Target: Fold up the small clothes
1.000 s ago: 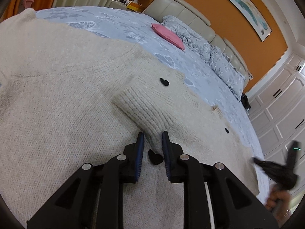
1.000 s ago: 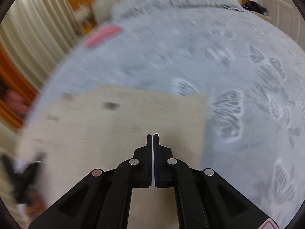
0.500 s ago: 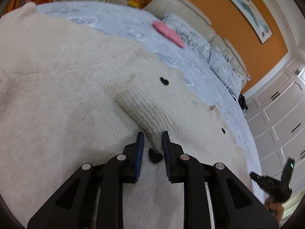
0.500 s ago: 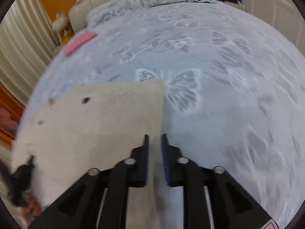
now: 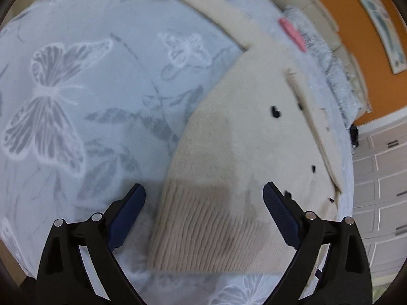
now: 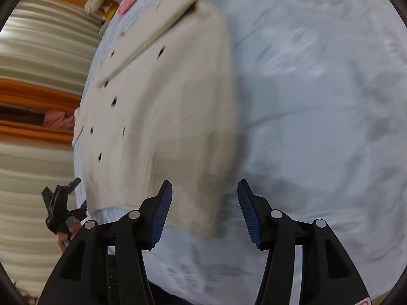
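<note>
Nowhere legible writing: cream cardigan (image 5: 244,157) on butterfly-print bedspread (image 5: 76,106).

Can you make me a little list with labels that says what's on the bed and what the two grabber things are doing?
Place: bed with a pale blue butterfly bedspread
Clothing: cream knit cardigan with small dark buttons, lying flat, sleeve folded across its front
Ribbed hem: nearest the left gripper
Left gripper: jaws opening, gripping nothing; hem lies below the gap
Right gripper: jaws opening, gripping nothing, above the cardigan's near corner
Farther back: pink item near the pillows
</note>
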{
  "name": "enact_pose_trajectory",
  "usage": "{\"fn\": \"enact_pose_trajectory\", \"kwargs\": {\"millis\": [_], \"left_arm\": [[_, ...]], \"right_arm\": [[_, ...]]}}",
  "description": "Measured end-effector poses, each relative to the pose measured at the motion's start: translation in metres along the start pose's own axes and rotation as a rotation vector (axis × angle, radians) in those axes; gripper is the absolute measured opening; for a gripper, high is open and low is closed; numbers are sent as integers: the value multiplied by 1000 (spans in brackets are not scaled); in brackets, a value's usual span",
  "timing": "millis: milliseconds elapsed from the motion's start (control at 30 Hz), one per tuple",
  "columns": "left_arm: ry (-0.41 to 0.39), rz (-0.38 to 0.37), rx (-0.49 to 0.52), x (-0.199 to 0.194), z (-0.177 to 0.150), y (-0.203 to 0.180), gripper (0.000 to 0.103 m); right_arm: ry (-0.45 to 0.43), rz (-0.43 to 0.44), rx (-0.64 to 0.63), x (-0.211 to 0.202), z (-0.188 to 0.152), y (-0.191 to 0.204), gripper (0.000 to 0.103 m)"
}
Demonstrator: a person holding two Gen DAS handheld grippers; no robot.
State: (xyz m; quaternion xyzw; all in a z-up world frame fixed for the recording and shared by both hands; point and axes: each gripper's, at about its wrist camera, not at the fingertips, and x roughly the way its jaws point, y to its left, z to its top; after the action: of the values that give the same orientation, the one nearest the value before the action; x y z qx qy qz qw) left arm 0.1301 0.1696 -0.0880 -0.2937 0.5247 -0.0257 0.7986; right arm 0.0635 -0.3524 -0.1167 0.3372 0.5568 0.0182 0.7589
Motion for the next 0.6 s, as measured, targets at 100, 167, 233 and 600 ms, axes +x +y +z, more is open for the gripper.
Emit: {"fn": "enact_pose_trajectory", "kwargs": {"millis": [100,167,233,600], "left_arm": [[25,35,27,6,-10,-12,84],[52,49,51,9,-14,-22,43],[117,10,14,9,-11,-22,10],[281,-1,29,-4,-50,2,9]], "right_arm": [[-28,-69,-49,23,-7,22,41],[-45,-80,-53,22,-2,29,10],[-113,-59,-22,-4,-2,25,9],[-41,-116,-39,-52,-38,-44,8]]}}
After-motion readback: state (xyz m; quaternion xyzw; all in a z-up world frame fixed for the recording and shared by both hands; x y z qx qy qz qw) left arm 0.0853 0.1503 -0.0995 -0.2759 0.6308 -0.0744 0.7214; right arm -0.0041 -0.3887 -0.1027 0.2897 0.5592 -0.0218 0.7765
